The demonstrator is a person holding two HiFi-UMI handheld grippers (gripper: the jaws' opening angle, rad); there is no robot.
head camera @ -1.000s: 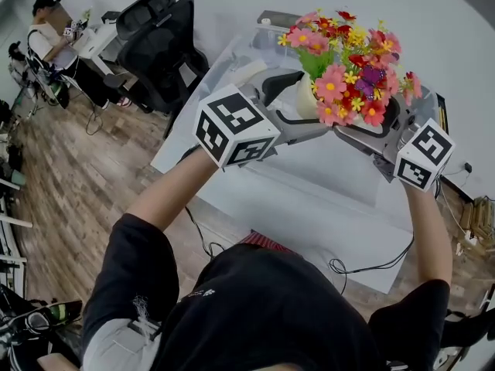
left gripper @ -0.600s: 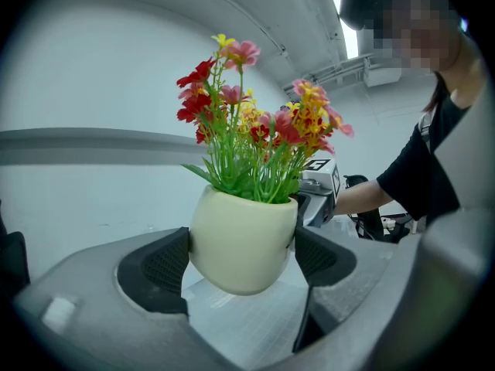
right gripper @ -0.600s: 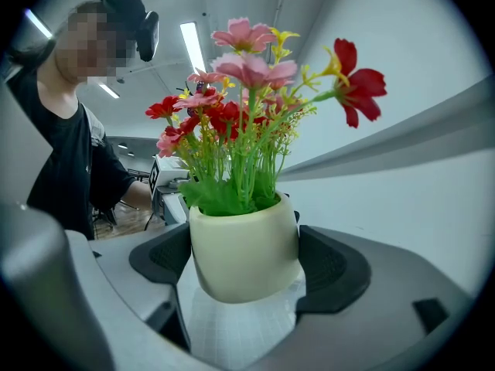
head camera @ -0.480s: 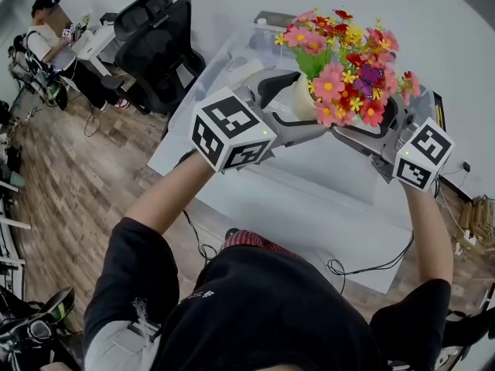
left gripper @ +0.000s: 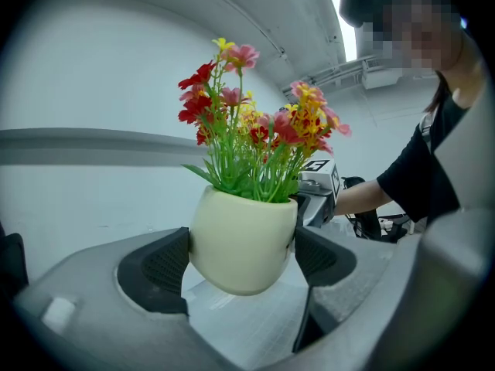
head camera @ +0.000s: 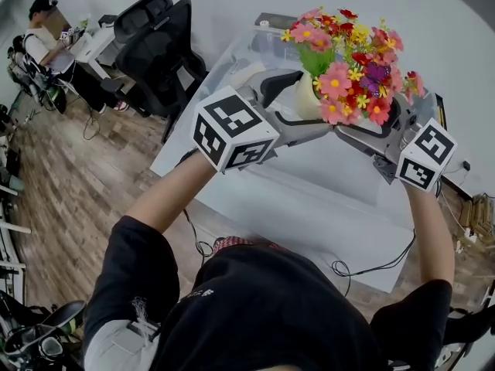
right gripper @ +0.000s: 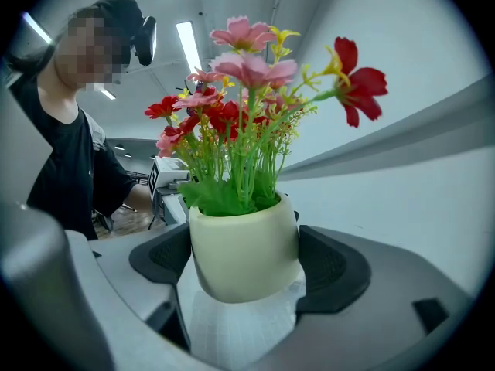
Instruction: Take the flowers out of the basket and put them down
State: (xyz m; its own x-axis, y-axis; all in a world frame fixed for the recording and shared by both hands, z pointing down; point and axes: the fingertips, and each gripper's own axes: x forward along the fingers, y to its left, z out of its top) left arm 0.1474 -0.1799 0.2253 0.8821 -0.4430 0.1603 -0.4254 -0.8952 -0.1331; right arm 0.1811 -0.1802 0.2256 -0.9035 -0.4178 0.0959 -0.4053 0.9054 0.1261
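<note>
In head view, cream pot mostly hidden behind flowers and jaws. Both left gripper and right gripper clamped pot sides, above white table.

Cream pot with green stems and pink, red, yellow flowers. Left gripper and right gripper grey; white table, brown plank floor at nine o'clock.
</note>
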